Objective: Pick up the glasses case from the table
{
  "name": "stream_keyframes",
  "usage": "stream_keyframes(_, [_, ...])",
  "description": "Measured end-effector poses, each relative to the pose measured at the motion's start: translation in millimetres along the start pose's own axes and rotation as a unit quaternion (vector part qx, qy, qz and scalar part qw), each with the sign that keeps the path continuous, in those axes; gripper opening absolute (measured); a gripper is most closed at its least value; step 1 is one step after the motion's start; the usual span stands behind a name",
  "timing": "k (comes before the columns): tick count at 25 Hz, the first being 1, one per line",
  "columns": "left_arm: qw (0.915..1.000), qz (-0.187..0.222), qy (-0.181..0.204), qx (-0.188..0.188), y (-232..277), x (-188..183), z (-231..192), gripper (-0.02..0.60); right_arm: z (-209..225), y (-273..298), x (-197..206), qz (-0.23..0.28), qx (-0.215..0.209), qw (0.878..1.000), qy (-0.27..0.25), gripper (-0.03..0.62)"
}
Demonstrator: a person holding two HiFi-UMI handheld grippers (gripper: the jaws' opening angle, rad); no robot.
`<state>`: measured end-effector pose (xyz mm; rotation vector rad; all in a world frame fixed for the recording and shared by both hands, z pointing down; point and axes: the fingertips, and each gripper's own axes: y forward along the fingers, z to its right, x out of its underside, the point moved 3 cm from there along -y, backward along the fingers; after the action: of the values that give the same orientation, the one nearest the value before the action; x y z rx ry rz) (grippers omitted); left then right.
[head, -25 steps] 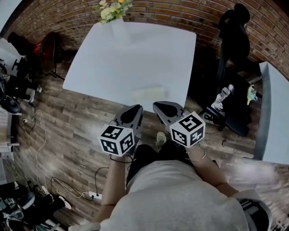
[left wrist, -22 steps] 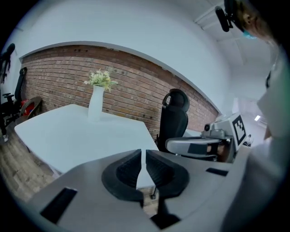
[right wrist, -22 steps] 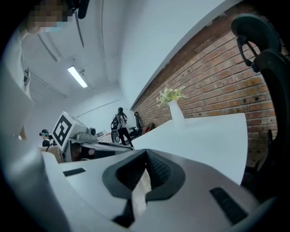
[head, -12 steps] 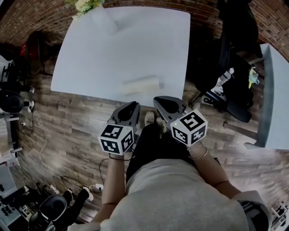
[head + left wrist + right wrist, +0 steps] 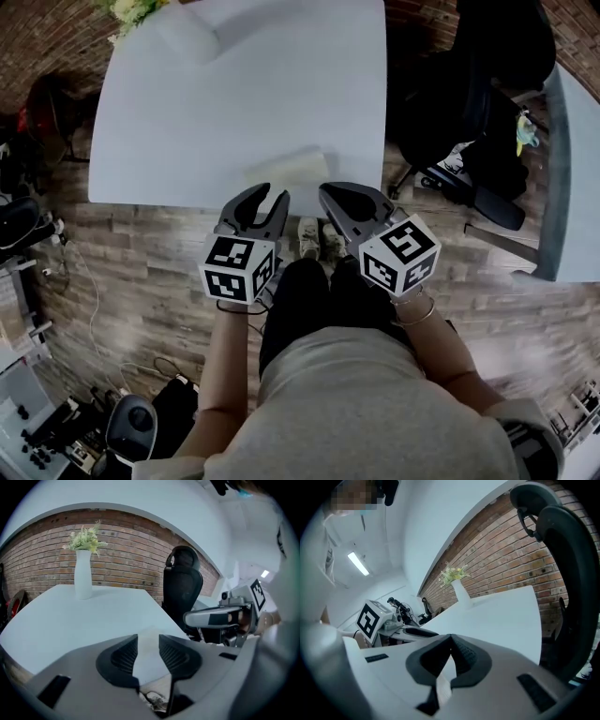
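1. Head view: top edge cuts off the flowers (image 5: 131, 9)
2. The glasses case (image 5: 289, 169) is pale on the pale table (image 5: 187, 122), so its outline is soft
3. Left gripper view: the left gripper (image 5: 148, 639) hides most of the case; only a strip shows between the jaws
4. Right edge crops the second table (image 5: 574, 169)
5. Right gripper view: the office chair (image 5: 569, 573) runs off the frame

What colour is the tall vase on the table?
White. The tall vase shows best in the left gripper view.

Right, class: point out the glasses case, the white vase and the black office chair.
glasses case (image 5: 287, 168): head view, middle of its top.
white vase (image 5: 83, 576): left gripper view, middle of its body.
black office chair (image 5: 183, 588): left gripper view, middle of its backrest.
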<state>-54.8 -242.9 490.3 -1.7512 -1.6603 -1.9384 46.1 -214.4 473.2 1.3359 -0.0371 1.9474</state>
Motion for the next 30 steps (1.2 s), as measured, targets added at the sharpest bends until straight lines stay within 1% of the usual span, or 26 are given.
stream_keyframes(1, [0.9999, -0.007, 0.011, 0.000, 3, 0, -2, 0.129, 2, 1, 2, -0.002, 0.002, 1.000, 0.001, -0.002])
stream_keyframes(3, [0.9991, -0.023, 0.036, 0.001, 11, 1, -5, 0.158, 5, 1, 7, -0.009, 0.007, 1.000, 0.003, -0.002])
stream_keyframes(4, [0.9981, -0.032, 0.053, 0.003, 16, 2, -5, 0.181, 7, 1, 10, -0.012, 0.010, 1.000, 0.003, -0.002])
stream_keyframes(6, [0.9936, -0.052, 0.099, 0.006, 25, 4, -3, 0.250, 9, 0, 14, -0.019, 0.014, 1.000, 0.001, -0.002])
stream_keyframes(8, [0.9854, -0.070, 0.155, 0.005, 33, 4, -3, 0.268, 11, 1, 16, -0.022, 0.017, 1.000, -0.001, -0.002])
stream_keyframes(10, [0.9737, -0.095, 0.207, 0.003, 39, 8, -6, 0.275, 14, 1, 19, -0.023, 0.021, 1.000, 0.002, -0.002])
stream_keyframes(12, [0.9607, -0.130, 0.245, 0.002, 45, 15, -12, 0.275, 16, 2, 22, -0.026, 0.025, 0.999, 0.005, -0.002])
stream_keyframes(13, [0.9557, -0.144, 0.257, 0.001, 47, 18, -16, 0.275, 17, 3, 23, -0.028, 0.027, 0.999, 0.006, -0.002])
stream_keyframes(14, [0.9532, -0.151, 0.262, 0.002, 49, 19, -19, 0.275, 18, 4, 25, -0.030, 0.029, 0.999, 0.007, -0.002])
stream_keyframes(17, [0.9518, -0.157, 0.263, 0.009, 54, 19, -25, 0.275, 21, 8, 30, -0.031, 0.027, 0.999, 0.031, -0.002])
stream_keyframes(18, [0.9502, -0.161, 0.267, 0.011, 57, 20, -27, 0.275, 22, 8, 32, -0.029, 0.025, 0.998, 0.041, -0.002])
stream_keyframes(22, [0.9398, -0.179, 0.290, 0.023, 66, 27, -31, 0.284, 26, 8, 31, -0.026, 0.030, 0.998, 0.047, -0.002])
stream_keyframes(26, [0.9272, -0.197, 0.317, 0.033, 73, 32, -32, 0.290, 31, 9, 32, -0.023, 0.038, 0.997, 0.056, -0.002])
stream_keyframes(30, [0.9223, -0.203, 0.325, 0.049, 79, 33, -34, 0.290, 35, 12, 35, -0.024, 0.043, 0.997, 0.065, -0.002])
